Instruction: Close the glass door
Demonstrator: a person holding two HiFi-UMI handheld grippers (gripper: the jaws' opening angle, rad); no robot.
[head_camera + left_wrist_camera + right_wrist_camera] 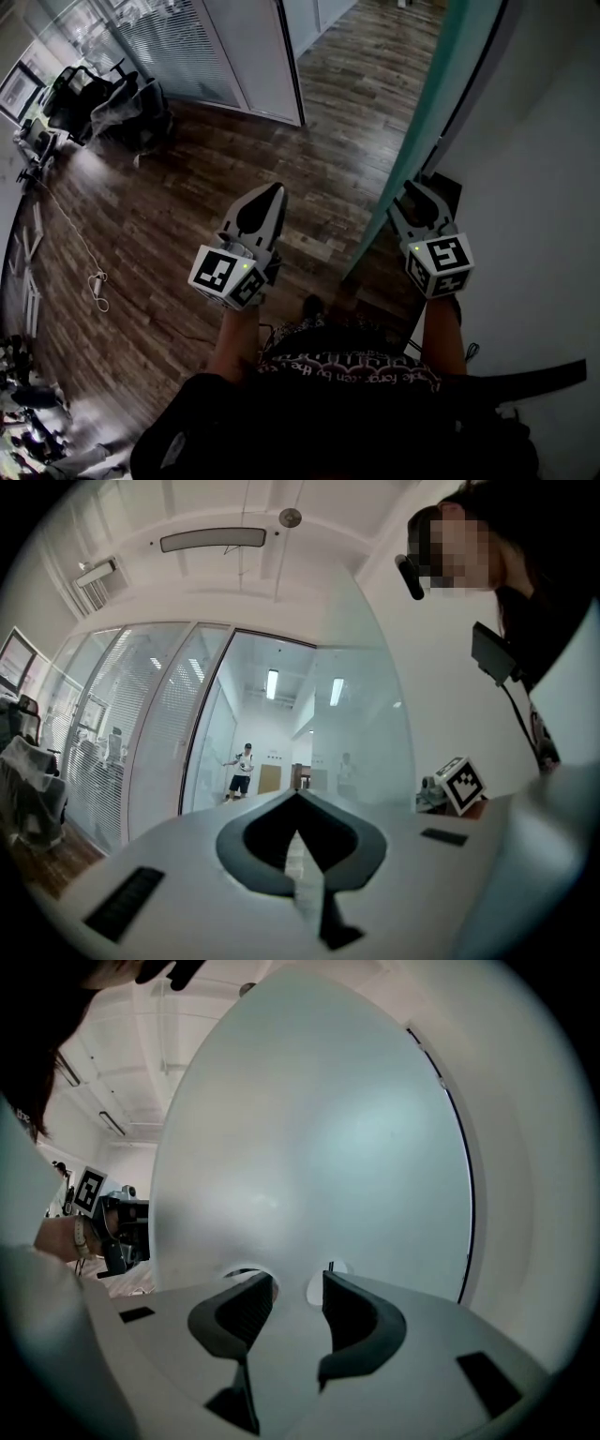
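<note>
Holding both grippers at the glass door

Head view: the left gripper [269, 195] sits left of centre over the wood floor [169, 216], jaws together and empty; the right gripper [419, 195] sits right of centre, its tips at the foot of the door [427, 131], whose teal edge runs as a slanted band from the upper right down to the middle of the frame; the door stands between the two grippers, with a white wall [544, 187] filling the right side; chairs [103, 103] are at the upper left and a cable [94, 272] trails over the floor at the left.

Left gripper view: the jaws meet in a point at lower centre [298, 797], nothing between them; beyond them stand glass partitions [159, 733] across the left and centre; a far person [244, 769] stands small just left of centre; the right gripper's cube [462, 785] shows at the right.

Right gripper view: the jaws [298, 1293] stand apart at lower centre, pads bare, clamped on nothing; the frosted face of the door [319, 1147] fills most of the frame just ahead of them, with a dark line curving down its right side; the left gripper's cube [89, 1190] shows at the left edge.
</note>
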